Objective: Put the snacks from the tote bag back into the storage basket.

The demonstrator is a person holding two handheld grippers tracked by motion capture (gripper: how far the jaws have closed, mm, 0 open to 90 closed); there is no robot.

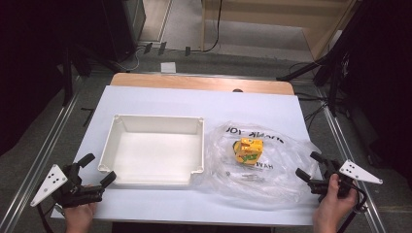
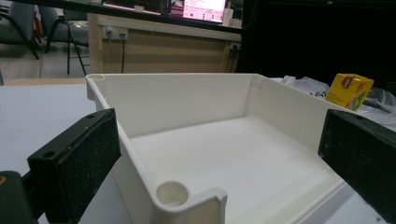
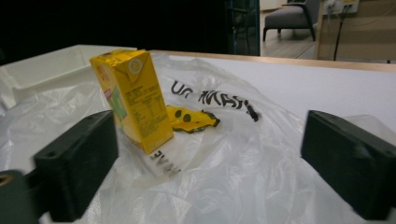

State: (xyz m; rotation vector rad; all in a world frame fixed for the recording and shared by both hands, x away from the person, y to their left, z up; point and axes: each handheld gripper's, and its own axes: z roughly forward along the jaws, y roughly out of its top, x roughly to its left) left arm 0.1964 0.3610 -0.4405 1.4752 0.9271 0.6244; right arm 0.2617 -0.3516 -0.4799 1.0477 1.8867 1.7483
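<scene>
A white empty tray [image 1: 158, 118] sits left of centre on the table. To its right lies a crumpled clear plastic bag [image 1: 272, 182] with black lettering. A yellow drink carton [image 1: 248, 150] stands upright on the bag. My left gripper [image 1: 99, 168] is open at the tray's near left corner, and its jaws frame the tray [image 2: 187, 100], with the carton [image 2: 349, 90] beyond. My right gripper [image 1: 307, 165] is open at the bag's right edge. It faces the carton [image 3: 135, 98] and a flat yellow packet [image 3: 191, 118] on the bag [image 3: 243, 177].
A white sheet [image 1: 160, 99] covers the table, and a wooden strip [image 1: 201, 83] shows at the far edge. Metal rails [image 1: 53, 131] run along both sides. Cables and dark stands [image 1: 335, 73] are on the floor beyond.
</scene>
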